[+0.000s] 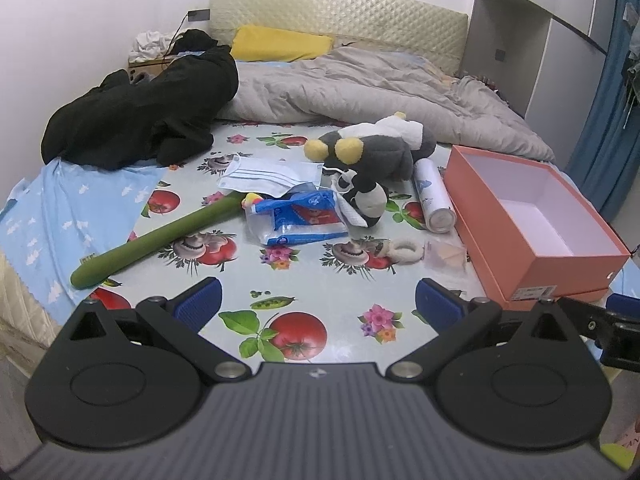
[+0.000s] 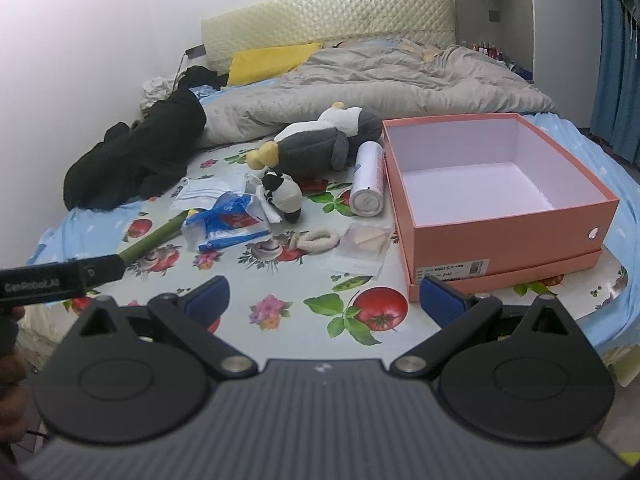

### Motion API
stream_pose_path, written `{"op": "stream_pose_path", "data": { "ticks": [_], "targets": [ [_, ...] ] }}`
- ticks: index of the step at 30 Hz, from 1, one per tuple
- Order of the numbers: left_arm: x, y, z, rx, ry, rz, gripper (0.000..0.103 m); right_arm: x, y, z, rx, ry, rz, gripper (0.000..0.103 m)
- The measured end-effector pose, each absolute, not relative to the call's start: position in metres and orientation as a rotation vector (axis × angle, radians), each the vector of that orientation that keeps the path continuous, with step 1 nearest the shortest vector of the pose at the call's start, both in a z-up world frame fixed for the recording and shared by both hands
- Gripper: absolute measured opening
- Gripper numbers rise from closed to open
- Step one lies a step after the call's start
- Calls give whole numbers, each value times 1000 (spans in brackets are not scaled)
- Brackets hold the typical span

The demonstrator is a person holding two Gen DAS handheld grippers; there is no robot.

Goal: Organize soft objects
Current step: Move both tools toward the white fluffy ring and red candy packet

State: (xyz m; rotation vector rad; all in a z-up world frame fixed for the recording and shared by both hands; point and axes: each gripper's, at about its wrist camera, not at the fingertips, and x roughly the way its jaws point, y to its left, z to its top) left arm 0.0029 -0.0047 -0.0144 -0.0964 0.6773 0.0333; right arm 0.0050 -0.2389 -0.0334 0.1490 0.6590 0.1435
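Hovering with jaws spread and empty, the right gripper (image 2: 324,300) and left gripper (image 1: 318,300) face the clutter. The small panda plush (image 2: 285,196) lies ahead, left of the empty orange box (image 2: 516,232); right gripper nearer.

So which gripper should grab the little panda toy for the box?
Probably right: the right gripper faces the panda toy and the open orange box beside it; the left gripper sits further left.

Grey penguin plush (image 2: 320,142) lies sideways beside the empty orange box (image 2: 500,216); small panda plush (image 2: 285,196) in front.
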Motion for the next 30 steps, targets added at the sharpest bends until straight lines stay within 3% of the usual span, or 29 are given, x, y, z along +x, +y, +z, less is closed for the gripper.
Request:
{"op": "stream_pose_path", "data": {
  "ticks": [30],
  "targets": [
    [4,-8,-15,-103,687,24,103,7,-239,-36,161,681,145,103]
  ]
}}
